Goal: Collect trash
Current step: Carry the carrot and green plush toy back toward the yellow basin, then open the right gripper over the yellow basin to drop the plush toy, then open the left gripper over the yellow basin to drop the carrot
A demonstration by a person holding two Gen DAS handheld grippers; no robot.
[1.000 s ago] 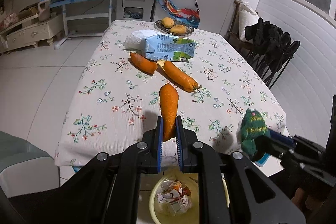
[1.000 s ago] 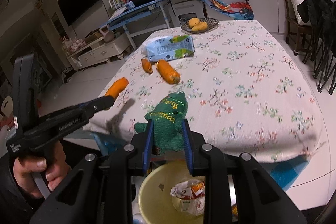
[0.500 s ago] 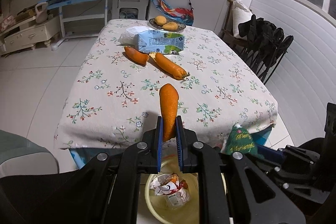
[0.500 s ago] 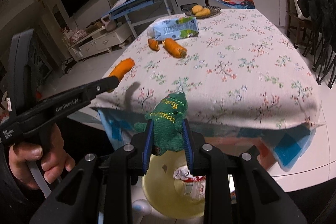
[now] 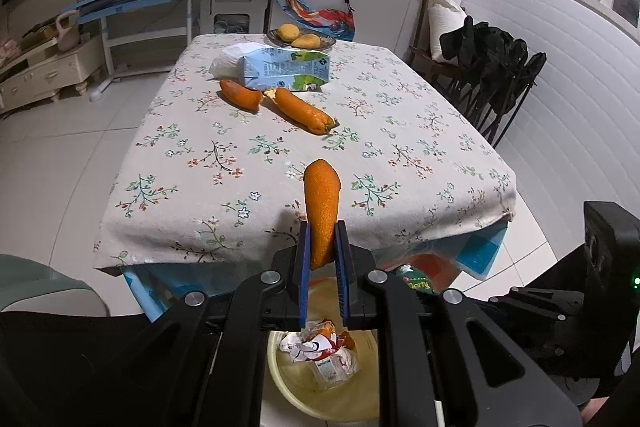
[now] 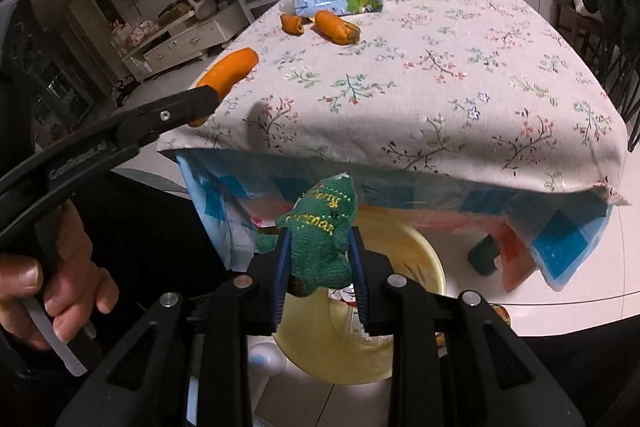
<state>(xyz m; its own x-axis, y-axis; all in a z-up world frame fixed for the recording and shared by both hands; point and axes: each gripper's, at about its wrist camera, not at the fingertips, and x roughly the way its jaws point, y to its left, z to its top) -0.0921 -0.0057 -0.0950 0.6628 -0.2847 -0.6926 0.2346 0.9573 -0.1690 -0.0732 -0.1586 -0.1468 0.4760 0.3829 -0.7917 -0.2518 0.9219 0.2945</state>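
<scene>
Orange carrot piece and green knitted toy, each clamped and carried over the yellow bin.

The left gripper is shut tight on the carrot's lower end; the right gripper, part-open, pinches the toy, both positioned for dropping. On the table two carrots and a carton wait, apparently next.

Both grippers are matte black plastic with silver screws and ribbed blue finger pads, one arm bearing raised lettering.
</scene>
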